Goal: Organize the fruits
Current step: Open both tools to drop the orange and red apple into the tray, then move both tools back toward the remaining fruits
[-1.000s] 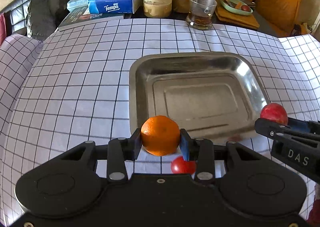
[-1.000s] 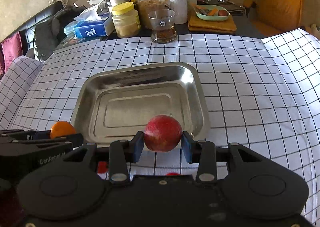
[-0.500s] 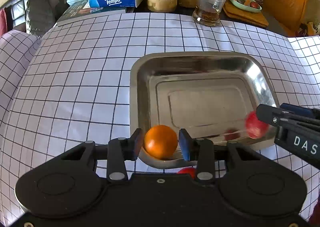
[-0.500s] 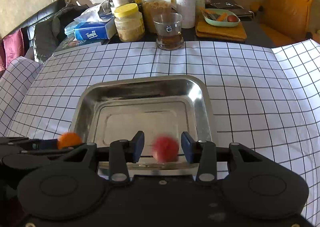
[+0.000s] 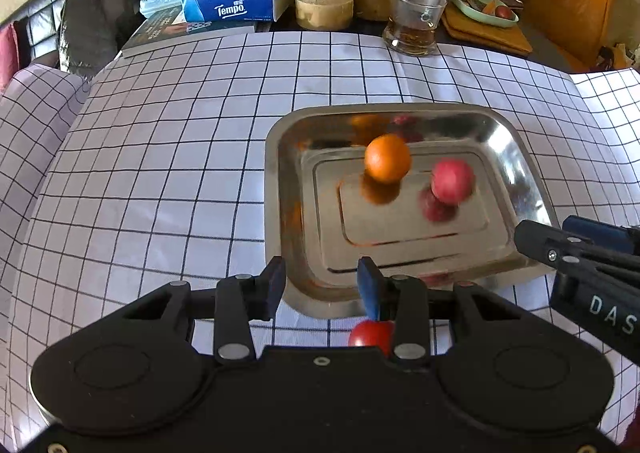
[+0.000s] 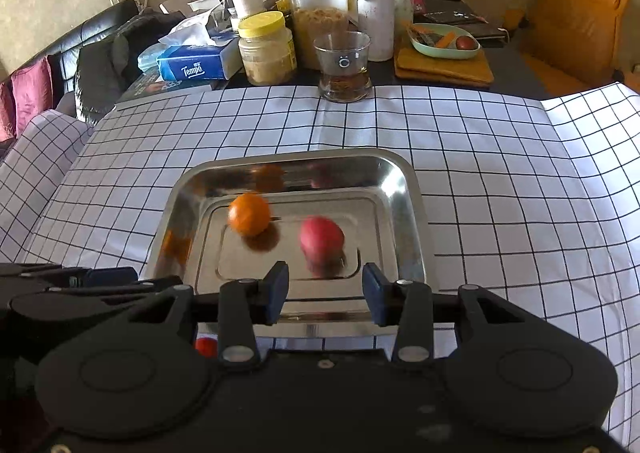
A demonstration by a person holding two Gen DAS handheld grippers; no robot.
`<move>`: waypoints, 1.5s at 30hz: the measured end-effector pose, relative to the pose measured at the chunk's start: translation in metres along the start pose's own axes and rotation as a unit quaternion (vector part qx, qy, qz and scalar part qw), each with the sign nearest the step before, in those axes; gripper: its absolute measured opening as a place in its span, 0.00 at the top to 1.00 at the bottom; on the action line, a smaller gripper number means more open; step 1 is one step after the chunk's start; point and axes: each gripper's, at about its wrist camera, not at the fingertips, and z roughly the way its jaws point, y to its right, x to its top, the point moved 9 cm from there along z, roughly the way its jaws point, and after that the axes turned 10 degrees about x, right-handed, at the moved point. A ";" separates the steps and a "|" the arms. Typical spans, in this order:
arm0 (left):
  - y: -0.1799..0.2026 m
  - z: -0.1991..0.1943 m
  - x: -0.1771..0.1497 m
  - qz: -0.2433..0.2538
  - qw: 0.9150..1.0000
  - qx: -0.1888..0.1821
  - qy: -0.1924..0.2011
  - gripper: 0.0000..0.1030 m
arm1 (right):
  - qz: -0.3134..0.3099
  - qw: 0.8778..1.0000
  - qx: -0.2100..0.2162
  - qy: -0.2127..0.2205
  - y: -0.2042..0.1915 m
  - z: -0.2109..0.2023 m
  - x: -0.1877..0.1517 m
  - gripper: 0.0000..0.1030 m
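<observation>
**A:** So both fruits are in the tray (image 5: 280, 189) now? The orange (image 5: 387, 158) sits mid-frame, the red apple (image 5: 452, 181) just right of it, slightly blurred.

**B:** Yep. The left gripper (image 5: 322, 285) is spread with nothing between the pads, and so is the right gripper (image 6: 326, 293).

**A:** What's left?

**B:** A small red fruit (image 5: 370, 333) on the cloth, low in the left view, right under the left claw's right pad. In the right view it's lower left. I'd guess the left hand is nearer.
</observation>
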 end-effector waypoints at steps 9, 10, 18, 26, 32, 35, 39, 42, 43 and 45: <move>-0.006 -0.022 -0.017 -0.008 1.000 0.007 0.012 0.53 | 0.002 1.000 0.005 0.010 -0.006 -0.025 -0.020 0.58; -0.005 -0.024 -0.019 -0.008 1.000 0.007 0.012 0.53 | 0.002 1.000 0.006 0.011 -0.006 -0.027 -0.023 0.58; -0.001 -0.040 -0.037 -0.002 1.000 0.009 0.019 0.53 | 0.002 1.000 0.010 0.020 -0.008 -0.051 -0.043 0.58; 0.004 -0.054 -0.062 0.006 1.000 0.009 0.017 0.53 | 0.007 1.000 0.006 0.019 -0.004 -0.070 -0.068 0.58; 0.006 -0.061 -0.082 0.016 1.000 0.009 0.013 0.53 | 0.008 1.000 0.005 0.014 -0.003 -0.081 -0.088 0.58; 0.005 -0.063 -0.090 0.017 1.000 0.008 0.009 0.53 | 0.011 1.000 0.004 0.007 -0.003 -0.084 -0.099 0.58; 0.003 -0.065 -0.099 0.017 1.000 0.011 0.005 0.53 | 0.011 1.000 0.005 0.000 -0.004 -0.087 -0.110 0.58; 0.000 -0.064 -0.106 0.015 1.000 0.012 0.000 0.53 | 0.010 1.000 0.006 -0.006 -0.005 -0.087 -0.118 0.58; -0.001 -0.064 -0.109 0.014 1.000 0.012 -0.003 0.53 | 0.010 1.000 0.006 -0.008 -0.005 -0.088 -0.119 0.58; -0.003 -0.063 -0.113 0.013 1.000 0.012 -0.007 0.53 | 0.008 1.000 0.006 -0.012 -0.006 -0.088 -0.123 0.58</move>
